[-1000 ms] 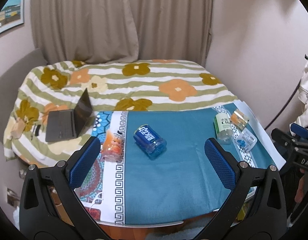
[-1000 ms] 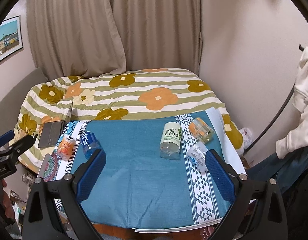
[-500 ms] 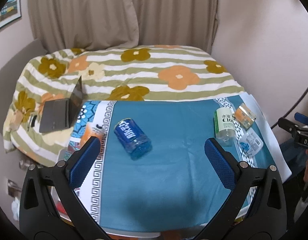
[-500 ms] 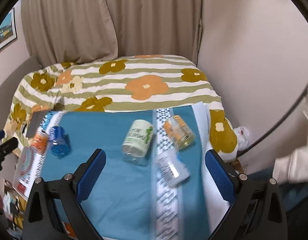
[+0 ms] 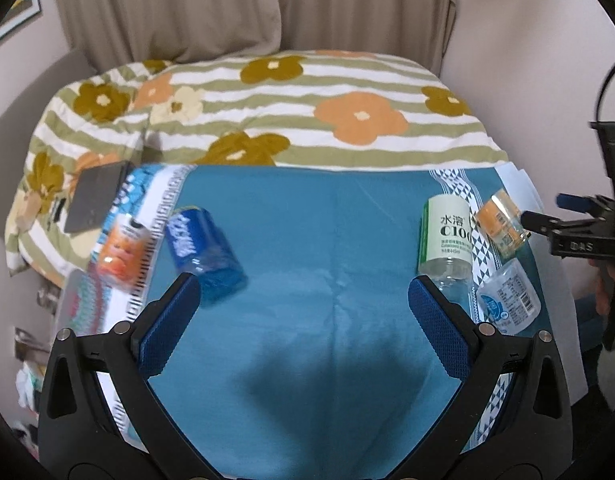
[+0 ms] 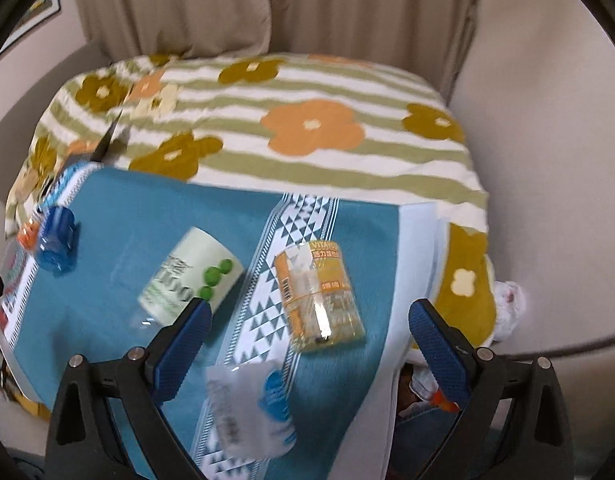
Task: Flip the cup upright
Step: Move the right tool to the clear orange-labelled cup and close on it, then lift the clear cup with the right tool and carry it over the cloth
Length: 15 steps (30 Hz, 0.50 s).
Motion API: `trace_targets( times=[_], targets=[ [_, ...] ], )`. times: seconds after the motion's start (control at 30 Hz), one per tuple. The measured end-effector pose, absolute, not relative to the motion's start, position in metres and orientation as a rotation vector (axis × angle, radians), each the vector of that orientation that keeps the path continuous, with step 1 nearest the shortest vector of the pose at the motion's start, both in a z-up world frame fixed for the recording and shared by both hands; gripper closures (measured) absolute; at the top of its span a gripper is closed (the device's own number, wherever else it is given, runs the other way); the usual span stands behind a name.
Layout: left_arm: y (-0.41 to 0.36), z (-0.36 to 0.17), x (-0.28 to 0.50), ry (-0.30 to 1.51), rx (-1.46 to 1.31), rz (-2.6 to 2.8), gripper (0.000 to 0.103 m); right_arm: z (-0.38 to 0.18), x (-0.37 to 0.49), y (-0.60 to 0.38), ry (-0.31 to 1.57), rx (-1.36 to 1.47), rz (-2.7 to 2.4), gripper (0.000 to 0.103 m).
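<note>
Several cut-bottle cups lie on their sides on a teal cloth (image 5: 307, 240). A blue cup (image 5: 203, 246) and an orange-label cup (image 5: 121, 254) lie at the left. A green-white cup (image 5: 445, 240), a yellow-orange cup (image 5: 501, 224) and a clear blue-label cup (image 5: 509, 304) lie at the right. My left gripper (image 5: 303, 312) is open and empty above the cloth's middle. My right gripper (image 6: 309, 338) is open and empty, with the yellow-orange cup (image 6: 319, 292) between its fingers' line and the clear cup (image 6: 251, 408) just below. The green-white cup (image 6: 189, 276) lies by its left finger.
A flowered striped blanket (image 5: 307, 108) covers the bed behind the cloth. A dark laptop (image 5: 95, 196) sits on the bed at the left. Curtains (image 5: 267, 4) hang behind. The right gripper's body (image 5: 579, 232) shows at the right edge of the left wrist view.
Both grippers have moved forward and lower over the cloth. The right gripper swung right toward the yellow-orange and clear cups. The cups have not moved.
</note>
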<state>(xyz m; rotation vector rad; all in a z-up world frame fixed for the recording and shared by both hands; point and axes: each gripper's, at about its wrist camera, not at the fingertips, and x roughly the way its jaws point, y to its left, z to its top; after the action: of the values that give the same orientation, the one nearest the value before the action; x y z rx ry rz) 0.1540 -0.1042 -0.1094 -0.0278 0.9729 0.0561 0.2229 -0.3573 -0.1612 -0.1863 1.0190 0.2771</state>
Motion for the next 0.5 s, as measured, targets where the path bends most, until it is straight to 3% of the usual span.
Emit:
trace_targets(
  times=[0.37,0.5],
  targets=[
    [-0.123,-0.159,0.177,1.102,-0.066,0.070,0.000,-0.211,0.271,-0.358,1.142,-0.282,0.383,0.019],
    [-0.125,-0.163,0.177,1.114,-0.073,0.079,0.000,-0.220,0.276,-0.359,1.174,-0.288,0.409,0.031]
  ],
)
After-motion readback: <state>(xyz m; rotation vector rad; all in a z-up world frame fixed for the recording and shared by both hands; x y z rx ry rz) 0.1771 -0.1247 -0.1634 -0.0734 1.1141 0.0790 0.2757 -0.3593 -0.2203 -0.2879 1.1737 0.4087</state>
